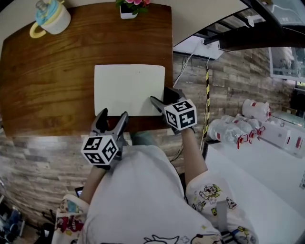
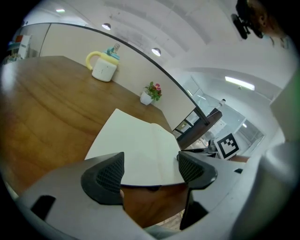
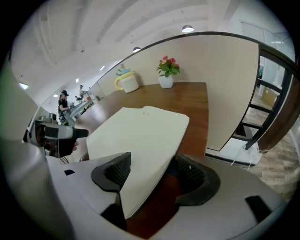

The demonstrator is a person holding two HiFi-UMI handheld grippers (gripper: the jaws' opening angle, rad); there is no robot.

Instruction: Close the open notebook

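The head view looks steeply down from above the person (image 1: 143,190) onto the table (image 1: 47,90), with the notebook (image 1: 129,89) mid-frame. Both gripper views sit low at the table's near edge, close to the notebook, facing across it toward the mug (image 1: 51,18) and plant (image 1: 131,5), which all three views share.

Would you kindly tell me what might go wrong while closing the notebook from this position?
1. The right gripper has its jaws apart around the near right corner of the notebook. If they pinch only thin sheets, the paper may crease or tear.
2. The left gripper is open and pins nothing, so the notebook may slide when the right half swings over.
3. It lies near the front edge of the table and could be dragged off.
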